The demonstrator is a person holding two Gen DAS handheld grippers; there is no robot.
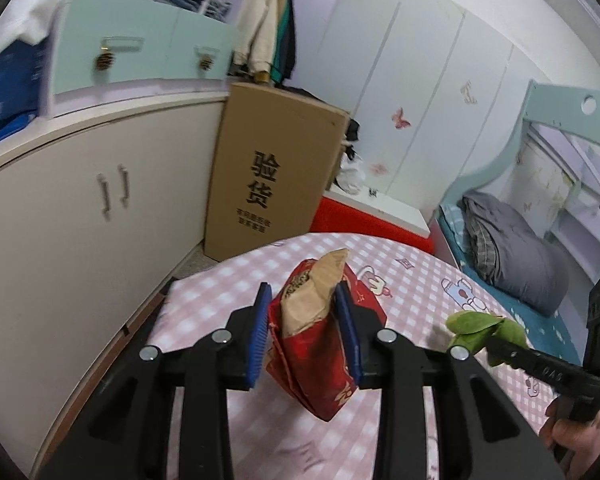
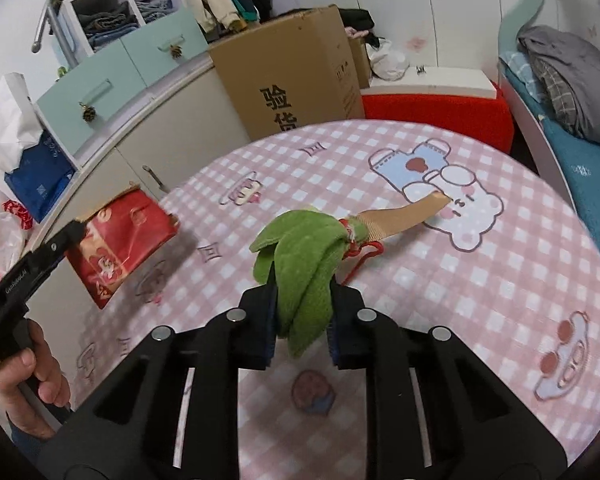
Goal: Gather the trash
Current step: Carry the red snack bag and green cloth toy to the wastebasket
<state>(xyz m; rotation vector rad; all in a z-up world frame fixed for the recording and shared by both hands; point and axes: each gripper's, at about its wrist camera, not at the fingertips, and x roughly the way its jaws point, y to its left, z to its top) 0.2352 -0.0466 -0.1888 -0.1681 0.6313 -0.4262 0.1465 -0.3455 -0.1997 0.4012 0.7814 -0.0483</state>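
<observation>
The left claw is clamped on a red packet and holds it in the air above the left edge of the desk. The right claw grips a green cloth, also lifted over the desk, its tan ribbon pointing to the far side. Behind the far edge stands a carton.

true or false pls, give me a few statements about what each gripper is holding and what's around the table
1. The left gripper is shut on a red paper bag. True.
2. The right gripper is open and holds nothing. False: it is shut on a green cloth bundle.
3. The red paper bag lies flat on the table. False: it is held up off it.
4. A cardboard box stands beyond the table. True.
5. The tablecloth is plain blue. False: it is pink checked with cartoon prints.
</observation>
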